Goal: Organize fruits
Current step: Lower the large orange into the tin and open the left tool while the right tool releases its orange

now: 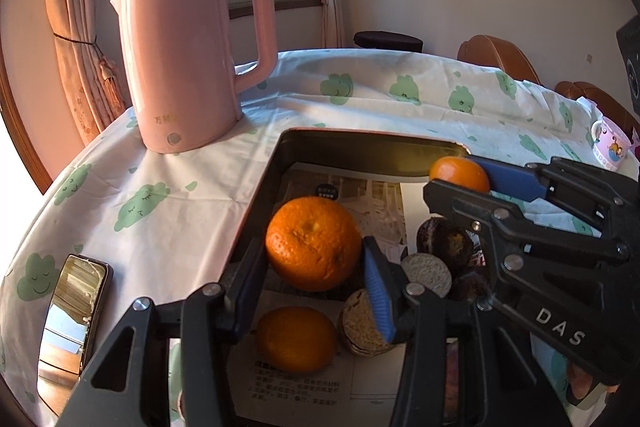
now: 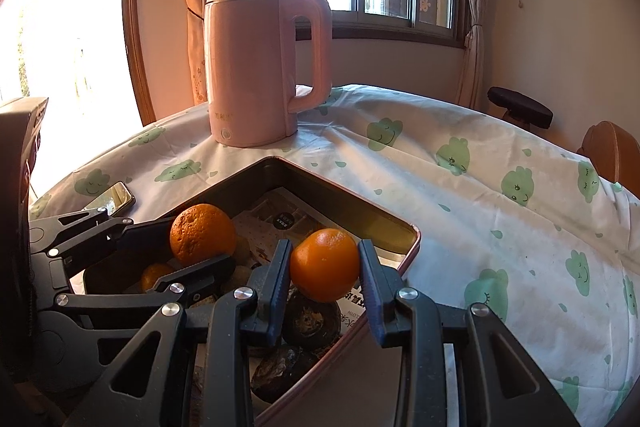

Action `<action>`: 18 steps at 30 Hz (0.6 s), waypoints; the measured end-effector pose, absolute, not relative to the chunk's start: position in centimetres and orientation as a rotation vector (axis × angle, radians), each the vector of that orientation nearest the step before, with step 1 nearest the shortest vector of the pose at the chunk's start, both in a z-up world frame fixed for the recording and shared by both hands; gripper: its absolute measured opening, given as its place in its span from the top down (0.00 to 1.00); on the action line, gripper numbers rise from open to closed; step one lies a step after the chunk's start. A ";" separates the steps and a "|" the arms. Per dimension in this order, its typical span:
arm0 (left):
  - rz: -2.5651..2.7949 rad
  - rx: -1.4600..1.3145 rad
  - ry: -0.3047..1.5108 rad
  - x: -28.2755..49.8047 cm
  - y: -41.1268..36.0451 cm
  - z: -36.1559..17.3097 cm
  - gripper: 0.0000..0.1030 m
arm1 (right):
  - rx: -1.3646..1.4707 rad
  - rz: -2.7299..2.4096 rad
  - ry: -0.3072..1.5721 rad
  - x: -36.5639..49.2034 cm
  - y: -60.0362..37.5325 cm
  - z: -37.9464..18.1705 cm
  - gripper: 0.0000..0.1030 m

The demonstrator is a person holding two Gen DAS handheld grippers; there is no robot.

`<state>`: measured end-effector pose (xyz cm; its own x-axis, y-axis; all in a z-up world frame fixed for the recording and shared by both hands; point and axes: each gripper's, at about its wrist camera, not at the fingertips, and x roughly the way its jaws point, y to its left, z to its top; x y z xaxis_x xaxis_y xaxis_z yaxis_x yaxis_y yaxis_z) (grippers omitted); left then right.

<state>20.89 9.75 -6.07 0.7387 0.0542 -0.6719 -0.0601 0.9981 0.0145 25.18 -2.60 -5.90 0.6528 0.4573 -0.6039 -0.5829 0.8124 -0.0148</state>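
Left tongs (image 1: 314, 267) pinching large orange (image 1: 313, 243) | right tongs (image 2: 325, 273) pinching small orange (image 2: 325, 265) over tray (image 2: 394, 227) | risk: round fruit could slip, roll across table (image 2: 460, 195)

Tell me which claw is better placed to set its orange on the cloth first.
Right, probably: the right claw holds its orange by the tray rim, beside bare tablecloth. The left claw is mid-tray.
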 end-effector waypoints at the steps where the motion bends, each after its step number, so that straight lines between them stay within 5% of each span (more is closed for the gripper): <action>1: 0.064 -0.008 0.736 20.9 9.8 -6.1 0.52 | -0.212 0.596 0.625 25.2 -2.6 -5.9 0.66; 10: 0.074 0.011 0.724 20.7 9.5 -5.9 0.49 | -0.171 0.603 0.642 25.4 -3.1 -6.2 0.61; 12: 0.071 0.024 0.706 20.4 9.2 -5.7 0.35 | -0.158 0.608 0.629 25.2 -3.5 -6.0 0.45; 18: 0.106 0.064 0.615 19.0 8.6 -4.7 0.19 | -0.125 0.601 0.573 24.0 -4.4 -5.2 0.36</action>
<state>19.04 8.58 -4.71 0.8116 0.1186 -0.5721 -0.0806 0.9925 0.0913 24.00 -4.41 -5.19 0.6751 0.4988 -0.5435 -0.5661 0.8227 0.0518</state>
